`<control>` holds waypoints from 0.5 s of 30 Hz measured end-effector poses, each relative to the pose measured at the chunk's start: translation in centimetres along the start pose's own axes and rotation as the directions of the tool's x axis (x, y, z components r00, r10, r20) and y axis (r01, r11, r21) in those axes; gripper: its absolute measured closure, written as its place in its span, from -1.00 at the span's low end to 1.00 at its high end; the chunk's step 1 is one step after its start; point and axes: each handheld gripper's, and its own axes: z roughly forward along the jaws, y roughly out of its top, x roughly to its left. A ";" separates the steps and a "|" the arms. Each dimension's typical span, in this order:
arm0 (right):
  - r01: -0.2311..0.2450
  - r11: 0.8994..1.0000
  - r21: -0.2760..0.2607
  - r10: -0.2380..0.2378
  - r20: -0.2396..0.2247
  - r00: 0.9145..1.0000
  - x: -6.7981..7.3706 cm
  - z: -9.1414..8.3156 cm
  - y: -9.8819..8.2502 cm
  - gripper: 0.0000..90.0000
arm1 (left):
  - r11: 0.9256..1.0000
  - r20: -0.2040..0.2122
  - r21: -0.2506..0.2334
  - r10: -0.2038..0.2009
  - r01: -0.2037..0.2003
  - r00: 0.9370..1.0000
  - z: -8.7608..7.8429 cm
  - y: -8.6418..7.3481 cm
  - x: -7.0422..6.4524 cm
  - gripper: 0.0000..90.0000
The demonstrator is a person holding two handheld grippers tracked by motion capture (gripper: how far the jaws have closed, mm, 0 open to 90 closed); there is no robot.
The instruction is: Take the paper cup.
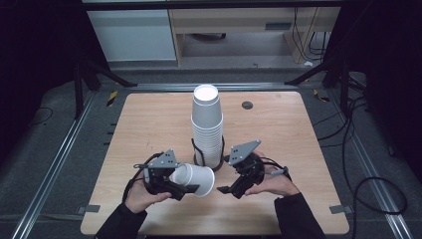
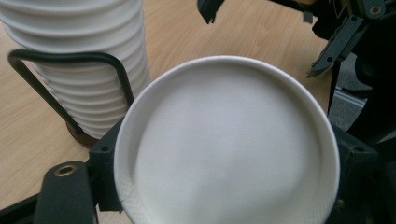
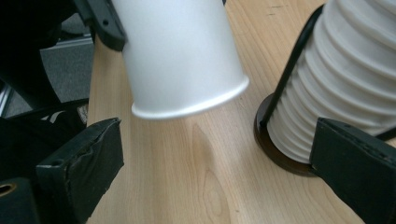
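Observation:
A single white paper cup (image 1: 195,178) lies on its side in my left gripper (image 1: 188,183), which is shut on it just above the wooden table (image 1: 149,124). In the left gripper view the cup's open mouth (image 2: 226,144) faces the camera between the jaws. A tall stack of white cups (image 1: 207,124) stands in a black wire holder (image 1: 196,149) at the table's middle. My right gripper (image 1: 232,189) stands open right of the held cup, with nothing between its pads (image 3: 84,158). The cup's rim (image 3: 187,109) hangs just beyond them, and the stack (image 3: 345,79) is to the right.
The holder's round dark base (image 3: 273,144) sits on the table close to my right gripper's far jaw. A small dark round grommet (image 1: 247,105) is set in the table at the back right. Metal rails (image 1: 59,149) and cables (image 1: 358,164) run beside the table.

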 end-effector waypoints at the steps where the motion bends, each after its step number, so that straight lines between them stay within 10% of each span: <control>1: -0.003 1.000 -0.005 0.003 0.000 1.000 0.0 -0.2 -0.2 -0.93 | 1.000 0.002 -0.011 -0.003 0.003 1.000 -0.1 0.0 0.0 -0.56; 15: -0.054 0.986 -0.160 0.063 0.053 0.997 0.7 -2.5 -3.1 -0.85 | 0.994 0.004 -0.109 0.005 -0.004 1.000 -0.7 0.4 0.2 -0.56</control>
